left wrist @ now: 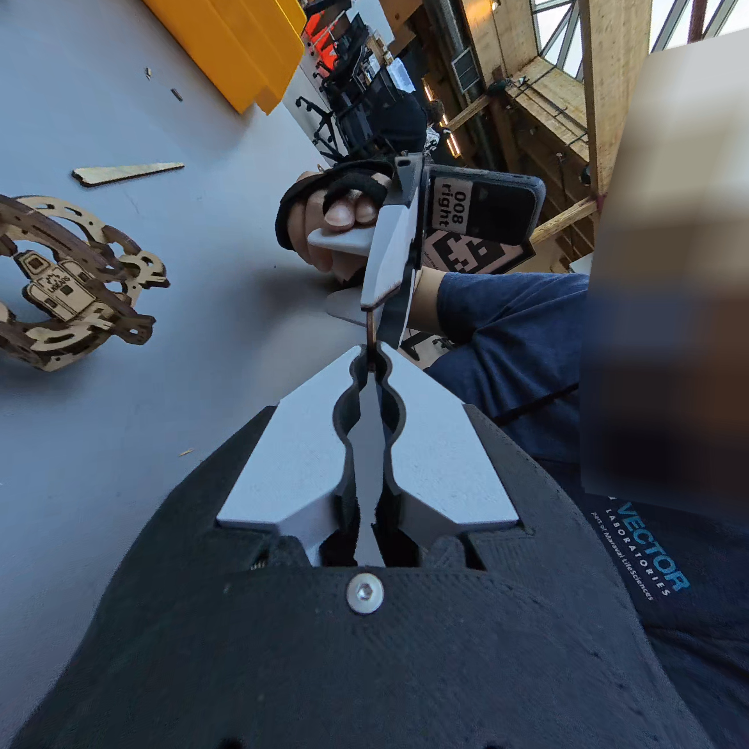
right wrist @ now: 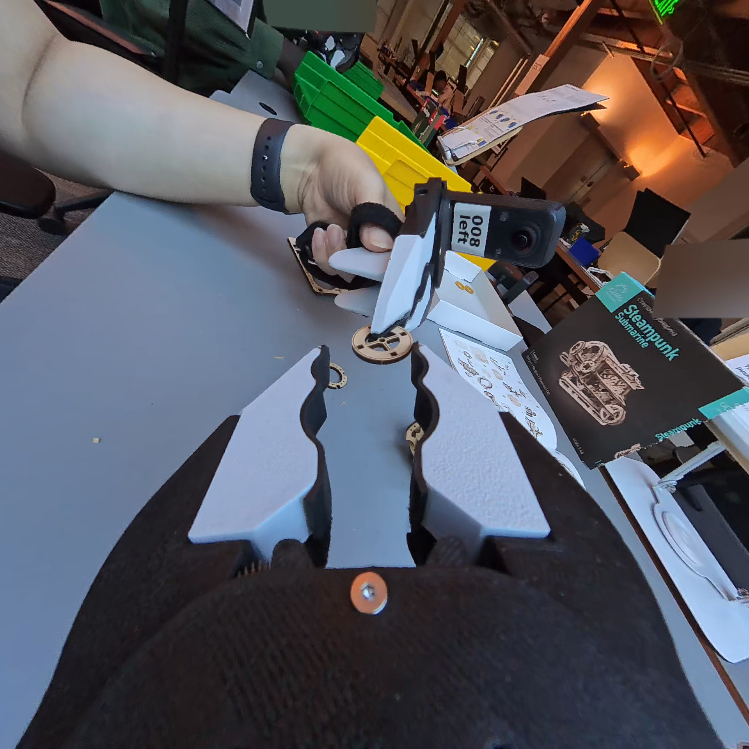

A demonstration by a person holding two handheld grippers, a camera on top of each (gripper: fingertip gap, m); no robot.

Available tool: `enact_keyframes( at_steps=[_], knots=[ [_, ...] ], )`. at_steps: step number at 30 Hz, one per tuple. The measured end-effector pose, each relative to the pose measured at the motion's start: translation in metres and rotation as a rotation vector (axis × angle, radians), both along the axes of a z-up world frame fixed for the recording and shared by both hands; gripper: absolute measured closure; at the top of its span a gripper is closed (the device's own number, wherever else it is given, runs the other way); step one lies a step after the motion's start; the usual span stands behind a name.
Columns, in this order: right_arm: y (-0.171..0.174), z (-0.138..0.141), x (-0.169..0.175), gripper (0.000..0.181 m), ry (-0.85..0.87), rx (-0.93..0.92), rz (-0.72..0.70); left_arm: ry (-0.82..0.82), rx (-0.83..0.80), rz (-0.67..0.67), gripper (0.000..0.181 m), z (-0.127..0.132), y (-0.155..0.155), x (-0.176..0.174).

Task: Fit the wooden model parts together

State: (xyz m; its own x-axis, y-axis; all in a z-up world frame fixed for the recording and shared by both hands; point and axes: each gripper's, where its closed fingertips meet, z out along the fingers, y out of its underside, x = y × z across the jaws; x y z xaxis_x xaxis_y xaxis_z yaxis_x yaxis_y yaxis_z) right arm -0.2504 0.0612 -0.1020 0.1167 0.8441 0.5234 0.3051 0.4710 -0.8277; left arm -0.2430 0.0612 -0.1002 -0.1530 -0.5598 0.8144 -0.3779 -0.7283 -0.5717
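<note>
Left wrist view, L to R: a half-built brown-and-tan wooden ring assembly [left wrist: 69, 279] lies on the grey worktop [left wrist: 194, 364], with a loose flat tapered wooden strip [left wrist: 125, 173] just beyond it and yellow plastic bins [left wrist: 239, 44] at the far edge. Centre: the left tool [left wrist: 371, 356] has its grey fingers pinched onto a thin wooden disc seen edge-on [left wrist: 371, 328]. The right tool [left wrist: 381, 300], in a hand with black finger loops [left wrist: 336, 227], sits right at the disc's far end; whether it touches is unclear from this angle. Person's dark blue sleeve [left wrist: 506, 324] at R.

Right wrist view, L to R: bare forearm w/ dark wrist band [right wrist: 269, 166], then the left tool [right wrist: 391, 330] tipped down, clamped on a round tan wooden wheel with spokes [right wrist: 381, 344] low over the worktop [right wrist: 121, 324]. A small wooden ring piece [right wrist: 337, 376] lies just L of it. The right tool [right wrist: 369, 352] is spread wide, nothing between its fingers, tips either side of the wheel but apart from it. Another small wooden part [right wrist: 413, 435] peeks by its R finger. Further R: printed instruction sheet [right wrist: 494, 385], dark kit box [right wrist: 632, 385].
</note>
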Motion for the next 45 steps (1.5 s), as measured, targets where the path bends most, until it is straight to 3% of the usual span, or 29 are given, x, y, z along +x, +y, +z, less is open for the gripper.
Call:
enact_keyframes(
  at_steps=[7,17,24,29,38,45],
  knots=[
    [-0.002,0.001,-0.002,0.154,0.005,-0.027,0.007,0.008,-0.037,-0.047,0.181,-0.003,-0.007,0.0],
    [-0.006,-0.008,-0.003,0.153,-0.05,-0.035,0.013,0.048,-0.052,-0.077,0.181,-0.012,-0.011,0.001],
    [-0.011,-0.009,-0.001,0.15,-0.037,-0.154,0.042,0.076,-0.033,-0.091,0.181,-0.017,-0.015,0.002],
    [-0.009,-0.019,-0.004,0.15,-0.098,-0.083,0.021,0.096,-0.037,-0.094,0.181,-0.021,-0.015,0.001],
    [-0.014,-0.022,-0.005,0.153,-0.125,-0.11,0.046,0.128,-0.014,-0.115,0.18,-0.026,-0.02,0.002],
    [0.003,-0.017,0.002,0.153,-0.108,-0.063,-0.079,0.138,0.09,0.001,0.175,-0.023,0.001,-0.003]
  ],
)
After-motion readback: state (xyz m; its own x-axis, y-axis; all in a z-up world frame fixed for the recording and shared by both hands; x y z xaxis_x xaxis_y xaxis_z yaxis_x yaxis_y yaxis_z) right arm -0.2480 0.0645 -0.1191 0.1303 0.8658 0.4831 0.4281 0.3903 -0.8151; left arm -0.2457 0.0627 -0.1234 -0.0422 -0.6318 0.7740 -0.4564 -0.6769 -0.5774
